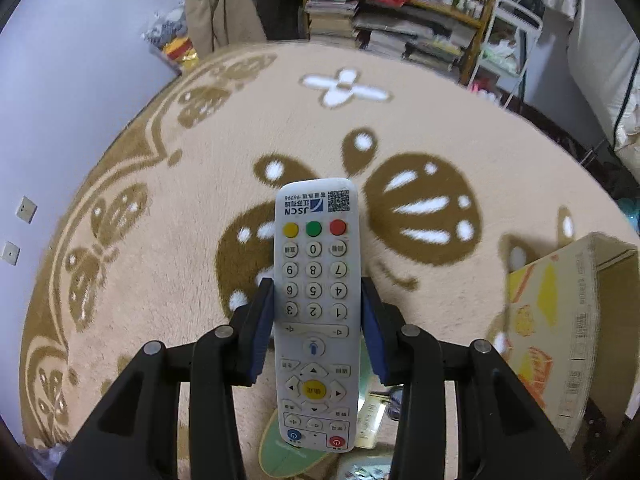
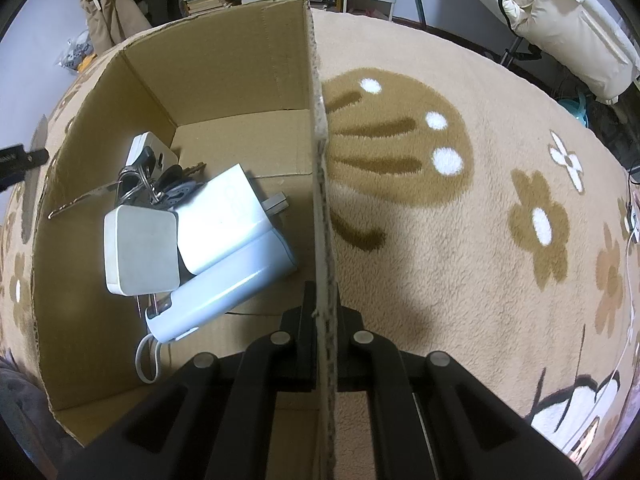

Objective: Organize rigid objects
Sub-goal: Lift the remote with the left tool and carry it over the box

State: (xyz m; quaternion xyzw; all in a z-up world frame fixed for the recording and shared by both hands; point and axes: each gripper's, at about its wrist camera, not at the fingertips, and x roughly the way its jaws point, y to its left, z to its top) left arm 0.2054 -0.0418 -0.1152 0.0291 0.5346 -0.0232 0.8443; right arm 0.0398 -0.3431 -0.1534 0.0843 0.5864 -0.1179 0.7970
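1. The remote [image 1: 316,312] is white and long, with yellow, green and red round buttons, number keys 0 to 9, a yellow centre key and a QR code at its far end.
2. It is lifted above the rug [image 1: 460,152], clamped at mid-length between the blue pads [image 1: 262,332] of the left gripper [image 1: 318,292].
3. The box [image 2: 224,76] stands on the rug; inside lie white chargers [image 2: 140,250], keys [image 2: 160,186] and a pale blue power bank [image 2: 228,284].
4. The right gripper [image 2: 322,300] is closed on the box's right wall, 1 finger inside, 1 outside.
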